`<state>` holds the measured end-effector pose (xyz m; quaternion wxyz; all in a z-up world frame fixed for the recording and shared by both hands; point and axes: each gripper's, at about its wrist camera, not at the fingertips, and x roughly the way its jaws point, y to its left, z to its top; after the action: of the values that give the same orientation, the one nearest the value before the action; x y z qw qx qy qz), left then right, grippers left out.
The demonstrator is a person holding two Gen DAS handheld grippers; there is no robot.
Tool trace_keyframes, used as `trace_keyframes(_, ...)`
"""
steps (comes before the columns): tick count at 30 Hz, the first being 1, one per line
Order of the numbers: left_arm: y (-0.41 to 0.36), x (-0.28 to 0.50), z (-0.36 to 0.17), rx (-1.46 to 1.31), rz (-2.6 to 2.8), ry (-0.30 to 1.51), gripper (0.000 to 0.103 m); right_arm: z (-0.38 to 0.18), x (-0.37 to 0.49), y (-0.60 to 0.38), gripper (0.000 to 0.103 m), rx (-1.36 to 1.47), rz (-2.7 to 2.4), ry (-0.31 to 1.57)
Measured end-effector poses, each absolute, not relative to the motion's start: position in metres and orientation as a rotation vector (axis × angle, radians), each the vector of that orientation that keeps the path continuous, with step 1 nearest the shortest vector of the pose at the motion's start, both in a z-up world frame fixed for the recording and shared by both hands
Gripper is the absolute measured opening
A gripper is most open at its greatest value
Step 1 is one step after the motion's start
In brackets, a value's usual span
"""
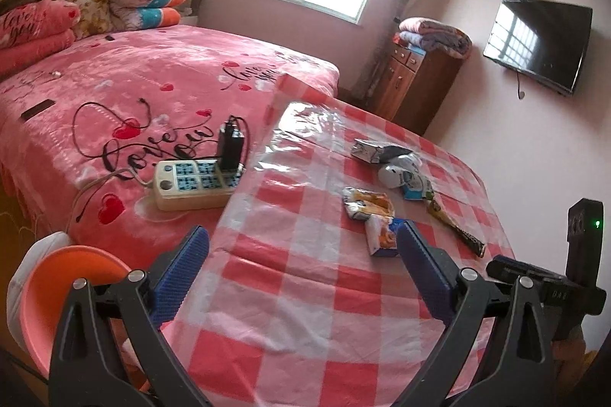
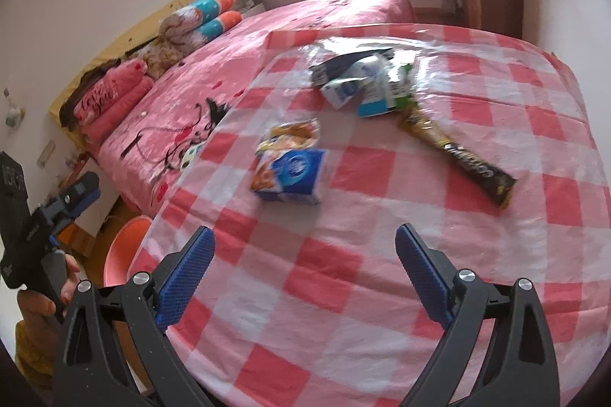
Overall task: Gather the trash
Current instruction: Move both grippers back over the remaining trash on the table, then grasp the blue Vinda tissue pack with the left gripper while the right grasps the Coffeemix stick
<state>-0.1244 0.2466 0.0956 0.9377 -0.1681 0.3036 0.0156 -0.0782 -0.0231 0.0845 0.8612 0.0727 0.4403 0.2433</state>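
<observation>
Trash lies on the red-and-white checked tablecloth (image 1: 305,292). It includes a blue-and-white snack packet (image 1: 382,239) (image 2: 290,174), a torn yellow wrapper (image 1: 366,202) (image 2: 290,134) and a long dark stick wrapper (image 1: 454,227) (image 2: 458,147). Farther back is a heap of crumpled cartons and a silver wrapper (image 1: 397,166) (image 2: 362,82). My left gripper (image 1: 301,239) hangs open over the table's near left part, with the blue packet just beyond its right fingertip. Over the table's near edge my right gripper (image 2: 305,239) is also open, with nothing between its blue pads.
An orange bin (image 1: 57,292) (image 2: 126,254) stands on the floor at the table's near left corner. A pink bed (image 1: 133,82) adjoins the table, with a power strip (image 1: 194,181) on it. A wooden cabinet (image 1: 416,82) and a wall TV (image 1: 538,44) are at the back right.
</observation>
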Motion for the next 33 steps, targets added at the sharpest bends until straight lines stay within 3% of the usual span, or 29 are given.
trace_keyframes(15, 0.176, -0.067, 0.061, -0.325, -0.111, 0.793, 0.099, 0.067, -0.041, -0.096, 0.094, 0.211, 0.377, 0.936)
trace_keyframes(33, 0.118, -0.009, 0.017, -0.268, -0.15, 0.913, 0.099, 0.045, 0.013, -0.113, 0.094, 0.132, 0.352, 0.971)
